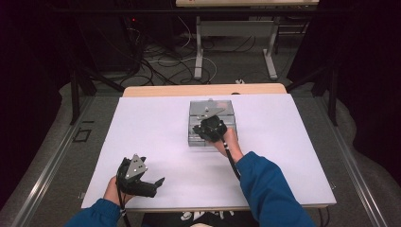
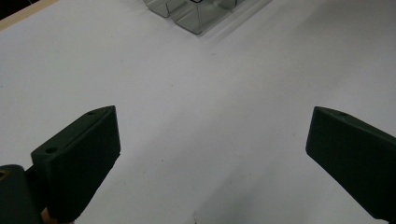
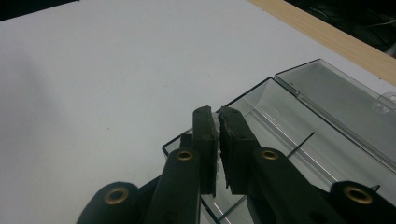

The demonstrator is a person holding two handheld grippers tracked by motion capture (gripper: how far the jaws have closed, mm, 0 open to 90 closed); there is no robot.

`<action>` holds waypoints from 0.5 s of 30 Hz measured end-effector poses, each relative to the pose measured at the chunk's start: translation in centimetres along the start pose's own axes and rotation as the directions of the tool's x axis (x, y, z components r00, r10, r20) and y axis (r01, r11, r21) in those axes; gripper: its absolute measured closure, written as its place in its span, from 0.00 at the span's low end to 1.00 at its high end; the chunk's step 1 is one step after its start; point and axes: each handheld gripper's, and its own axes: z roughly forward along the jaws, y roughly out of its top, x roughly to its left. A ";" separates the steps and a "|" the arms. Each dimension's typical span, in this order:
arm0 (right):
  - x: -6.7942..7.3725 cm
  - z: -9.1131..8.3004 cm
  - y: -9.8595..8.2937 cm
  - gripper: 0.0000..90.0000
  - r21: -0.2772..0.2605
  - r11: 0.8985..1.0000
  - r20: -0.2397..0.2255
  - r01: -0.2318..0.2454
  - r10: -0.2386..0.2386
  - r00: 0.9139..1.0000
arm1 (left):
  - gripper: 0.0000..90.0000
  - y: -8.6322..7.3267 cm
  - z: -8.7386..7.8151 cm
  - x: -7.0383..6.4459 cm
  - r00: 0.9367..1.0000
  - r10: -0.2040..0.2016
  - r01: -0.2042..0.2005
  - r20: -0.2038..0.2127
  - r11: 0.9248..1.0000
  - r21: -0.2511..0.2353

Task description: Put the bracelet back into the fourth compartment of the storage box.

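Right gripper (image 3: pixel 218 140) jaws nearly closed on near wall of clear plastic lidded box (image 3: pixel 299 116) mid-tabletop (image 1: pixel 156 132) | left gripper (image 2: pixel 210 154) wide open, idle, well apart | risk: thin slick wall slips, box skids or tips

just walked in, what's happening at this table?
A person works a clear plastic box near the middle of the white table with hand-held tongs. The right tongs are over the open box, jaws nearly together on something small and pale; I can't tell what. The left tongs sit wide open near the table's near edge, holding nothing.
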 end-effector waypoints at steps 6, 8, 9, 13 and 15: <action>0.2 0.7 -0.2 0.95 0.004 1.000 -0.014 -0.012 0.012 1.000 | 0.03 0.0 0.1 0.0 1.000 -0.002 0.002 -0.005 1.000 -0.006; 0.2 0.9 -0.2 0.95 0.015 1.000 -0.006 -0.013 0.013 1.000 | 0.03 0.0 0.0 0.0 1.000 -0.001 0.001 -0.003 1.000 0.000; 0.2 1.0 -0.3 0.95 0.020 1.000 -0.004 -0.018 0.018 1.000 | 0.03 0.0 0.0 0.0 1.000 -0.001 0.001 -0.002 1.000 0.001; -0.3 1.7 -0.7 0.95 0.044 0.998 0.012 -0.041 0.041 0.999 | 0.03 0.0 0.0 0.0 1.000 -0.003 0.003 -0.002 1.000 -0.002; -0.4 1.7 -0.8 0.95 0.049 0.998 0.011 -0.042 0.042 0.999 | 0.03 0.0 0.0 0.0 1.000 -0.004 0.004 -0.003 1.000 -0.003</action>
